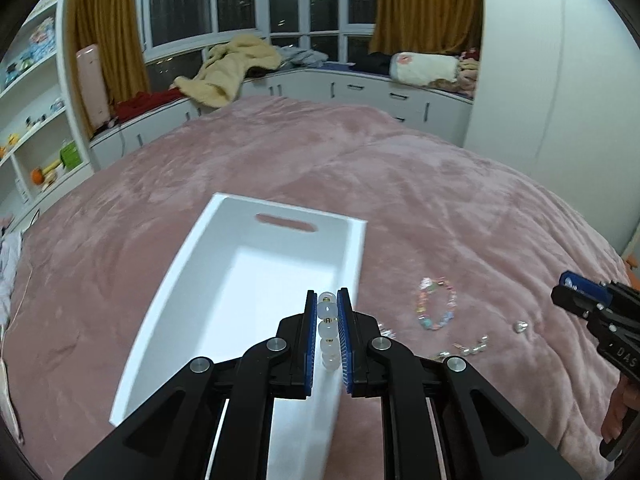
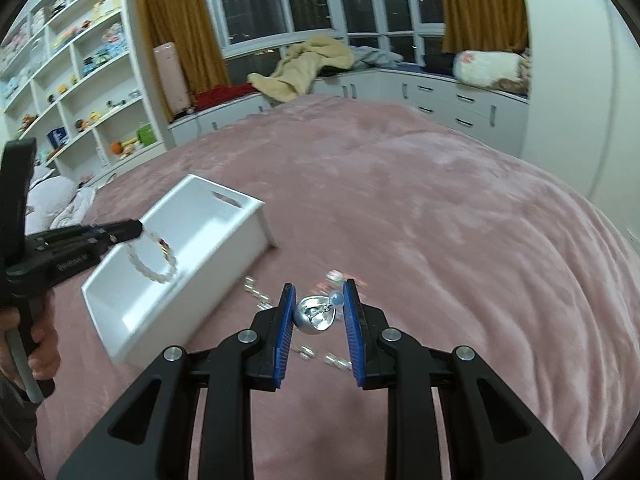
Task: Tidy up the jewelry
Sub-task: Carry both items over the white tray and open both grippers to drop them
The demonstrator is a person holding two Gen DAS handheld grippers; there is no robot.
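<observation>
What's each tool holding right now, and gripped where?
Left tool: white bead bracelet, pinched on one stretch of beads, the loop hanging over the white box. Right tool: silver heart-shaped piece, clamped across its sides.

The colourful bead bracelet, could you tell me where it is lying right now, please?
In the left wrist view, the colourful bead bracelet lies on the pink blanket, right of the white box, with small silver pieces just nearer the camera.

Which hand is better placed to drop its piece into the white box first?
Left. The left gripper holds the white bead bracelet right over the white box; the right gripper holds its silver piece beside the box.
</observation>
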